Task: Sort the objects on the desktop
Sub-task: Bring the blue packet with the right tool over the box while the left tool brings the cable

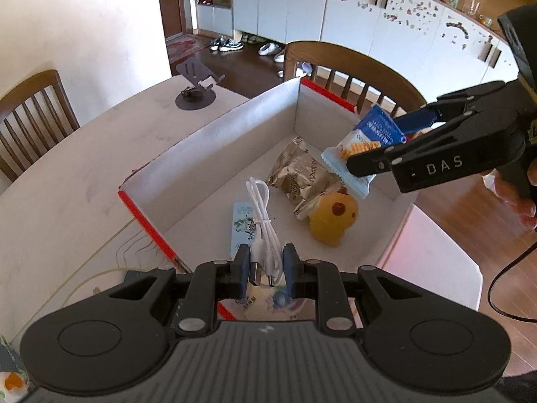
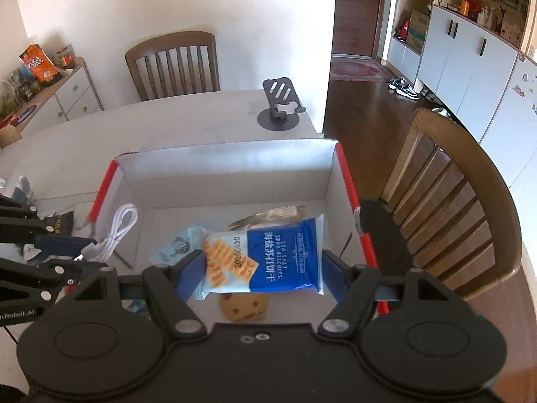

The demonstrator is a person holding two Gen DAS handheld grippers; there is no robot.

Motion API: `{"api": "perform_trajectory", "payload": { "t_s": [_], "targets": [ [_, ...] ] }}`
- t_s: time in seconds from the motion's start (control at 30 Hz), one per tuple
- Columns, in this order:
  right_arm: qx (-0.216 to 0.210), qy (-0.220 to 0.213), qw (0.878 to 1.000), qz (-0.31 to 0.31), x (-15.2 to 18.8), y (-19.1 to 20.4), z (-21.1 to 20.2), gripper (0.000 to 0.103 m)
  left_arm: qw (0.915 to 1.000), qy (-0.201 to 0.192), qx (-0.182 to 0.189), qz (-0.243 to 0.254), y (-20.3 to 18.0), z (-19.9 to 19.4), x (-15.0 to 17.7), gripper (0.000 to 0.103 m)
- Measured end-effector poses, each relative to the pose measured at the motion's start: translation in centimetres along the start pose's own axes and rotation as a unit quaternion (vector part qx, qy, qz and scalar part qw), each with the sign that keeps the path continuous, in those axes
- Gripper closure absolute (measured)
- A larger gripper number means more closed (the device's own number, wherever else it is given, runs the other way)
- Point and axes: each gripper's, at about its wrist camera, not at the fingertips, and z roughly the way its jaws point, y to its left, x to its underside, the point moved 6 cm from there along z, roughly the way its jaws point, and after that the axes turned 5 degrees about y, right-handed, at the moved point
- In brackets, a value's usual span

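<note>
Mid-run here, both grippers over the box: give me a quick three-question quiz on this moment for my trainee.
1. What does the left gripper hold?
2. True or false: the blue biscuit packet already lies on the floor of the box.
3. Which lies in the box? A) phone stand B) yellow toy C) shoe

Key:
1. The coiled white cable.
2. False; the right gripper holds it above the box.
3. B, the yellow toy, beside a gold snack packet.

One box (image 1: 214, 134), two snack packets (image 1: 364, 144) (image 1: 302, 178), one cable (image 1: 265, 231), one yellow toy (image 1: 332, 218), two chairs (image 2: 174, 63) (image 2: 470, 201).
</note>
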Motion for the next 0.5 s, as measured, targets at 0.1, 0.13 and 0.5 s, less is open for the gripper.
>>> {"api": "perform_trajectory", "payload": {
  "t_s": [0.1,0.13,0.5],
  "targets": [
    [0.011,0.004,1.000,-0.009,-0.7,-0.4,1.2,0.030,0.9999,0.009,-0.005,0.001,0.0,1.2,-0.6,0.084],
    [0.012,0.007,1.000,-0.009,-0.8,-0.5,1.7,0.030,0.9999,0.012,-0.007,0.003,0.0,1.6,-0.8,0.084],
    [0.008,0.032,0.999,-0.006,-1.4,-0.9,5.5,0.030,0.9985,0.046,-0.027,0.013,0.1,4.9,-1.6,0.084]
  ]
}}
